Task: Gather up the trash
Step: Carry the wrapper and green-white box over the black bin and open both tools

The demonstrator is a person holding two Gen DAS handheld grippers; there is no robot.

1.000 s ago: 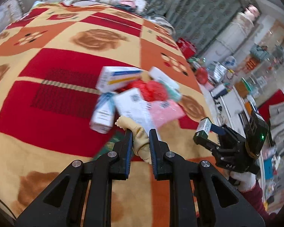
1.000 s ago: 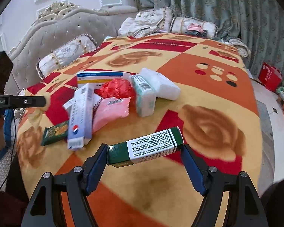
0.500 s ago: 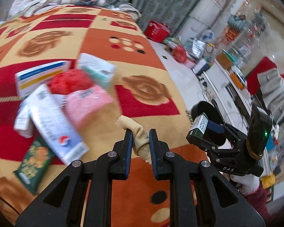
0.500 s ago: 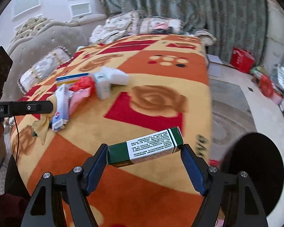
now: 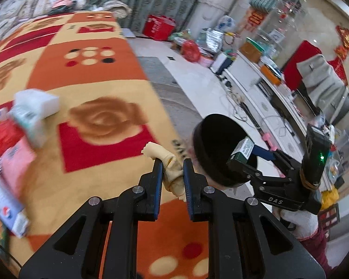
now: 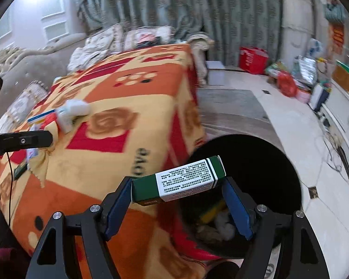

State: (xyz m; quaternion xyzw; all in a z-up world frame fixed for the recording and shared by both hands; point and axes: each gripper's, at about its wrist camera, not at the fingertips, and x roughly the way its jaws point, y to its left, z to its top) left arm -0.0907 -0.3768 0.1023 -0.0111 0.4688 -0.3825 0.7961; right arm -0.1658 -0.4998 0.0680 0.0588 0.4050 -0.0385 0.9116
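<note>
Right gripper clamps the green box endwise above the black bin; left gripper pinches crumpled yellowish paper.

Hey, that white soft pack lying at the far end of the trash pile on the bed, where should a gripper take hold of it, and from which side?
Probably across the short width of the white soft pack, coming from above. It lies flat on the blanket, its top is uncovered, and a teal box leans against its near side.
</note>
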